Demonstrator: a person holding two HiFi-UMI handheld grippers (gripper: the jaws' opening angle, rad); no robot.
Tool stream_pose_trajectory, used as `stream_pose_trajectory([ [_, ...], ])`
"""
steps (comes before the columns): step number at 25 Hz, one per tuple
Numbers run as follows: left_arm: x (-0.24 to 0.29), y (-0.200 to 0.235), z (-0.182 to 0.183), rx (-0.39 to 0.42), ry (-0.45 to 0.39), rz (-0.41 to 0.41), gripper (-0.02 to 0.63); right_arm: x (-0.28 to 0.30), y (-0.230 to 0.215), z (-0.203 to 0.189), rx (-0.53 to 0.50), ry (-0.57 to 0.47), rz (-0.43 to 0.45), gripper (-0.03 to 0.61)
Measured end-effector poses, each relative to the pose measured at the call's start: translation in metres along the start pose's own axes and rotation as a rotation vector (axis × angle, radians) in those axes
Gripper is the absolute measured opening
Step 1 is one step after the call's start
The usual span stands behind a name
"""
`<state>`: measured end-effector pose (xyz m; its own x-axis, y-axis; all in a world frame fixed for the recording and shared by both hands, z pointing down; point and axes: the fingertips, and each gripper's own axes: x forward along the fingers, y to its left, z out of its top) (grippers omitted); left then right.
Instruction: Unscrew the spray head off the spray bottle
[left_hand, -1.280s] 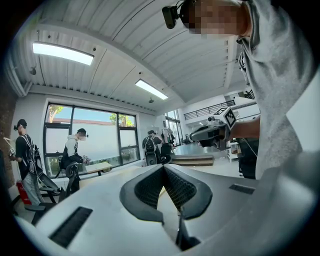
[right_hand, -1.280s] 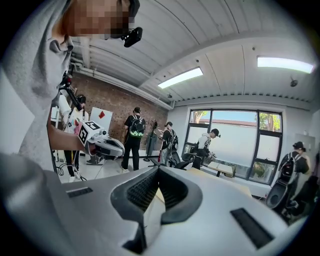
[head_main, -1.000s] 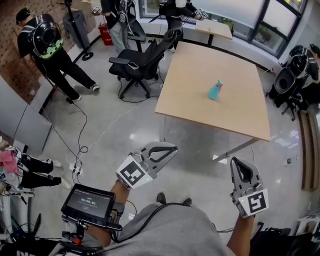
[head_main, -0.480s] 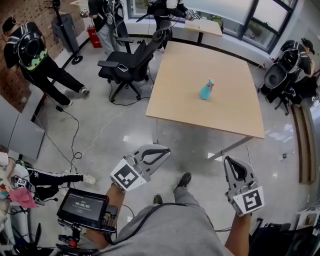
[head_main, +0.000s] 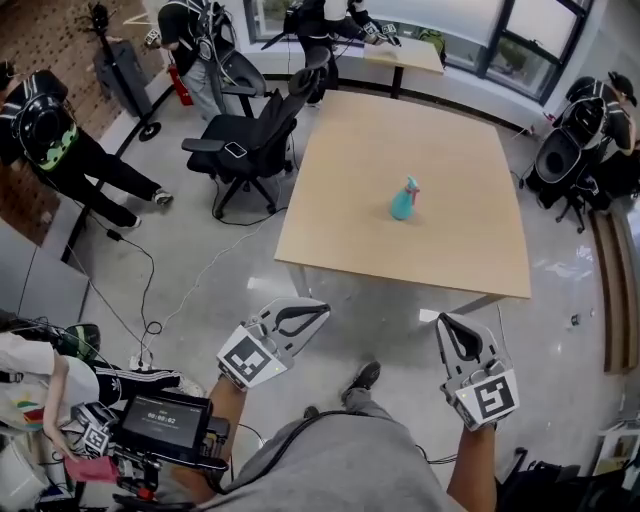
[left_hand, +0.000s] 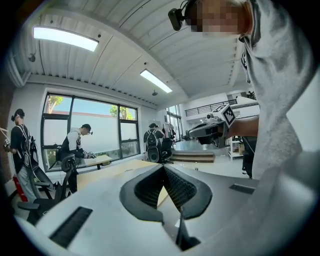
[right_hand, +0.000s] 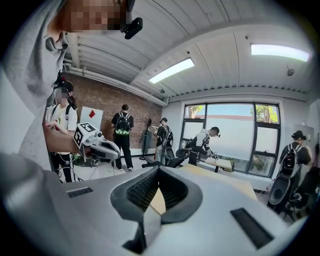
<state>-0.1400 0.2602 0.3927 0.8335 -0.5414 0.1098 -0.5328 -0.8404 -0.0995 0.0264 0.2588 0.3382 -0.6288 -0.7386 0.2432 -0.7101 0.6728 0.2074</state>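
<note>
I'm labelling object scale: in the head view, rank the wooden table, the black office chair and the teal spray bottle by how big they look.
1. wooden table, largest by far.
2. black office chair, clearly smaller.
3. teal spray bottle, smallest.
All similarly far away, so the order holds.

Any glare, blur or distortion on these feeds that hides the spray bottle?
Head view: even light, sharp, spray bottle clear on the table, mild glare on the floor. Left gripper view and right gripper view: heavy fisheye bending, dark corners, bottle not seen.
</note>
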Motion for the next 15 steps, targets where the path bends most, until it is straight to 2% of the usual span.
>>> stream_pose_trajectory([
  [4, 0.055, 0.028, -0.012, -0.041, 0.024, -0.006, 0.005, 0.026, -0.051, -0.010, 0.028, 0.038, 0.014, 0.005],
  [9, 0.126, 0.062, -0.037, -0.081, 0.023, -0.031, 0.005, 0.060, -0.103, -0.027, 0.013, 0.024, 0.062, 0.005],
  [12, 0.172, 0.068, -0.028, -0.112, 0.021, -0.046, 0.005, 0.066, -0.149, -0.033, 0.011, 0.031, 0.067, 0.005],
  [15, 0.216, 0.074, -0.006, -0.140, 0.055, -0.067, 0.006, 0.062, -0.200, -0.022, 0.051, 0.044, 0.070, 0.005],
])
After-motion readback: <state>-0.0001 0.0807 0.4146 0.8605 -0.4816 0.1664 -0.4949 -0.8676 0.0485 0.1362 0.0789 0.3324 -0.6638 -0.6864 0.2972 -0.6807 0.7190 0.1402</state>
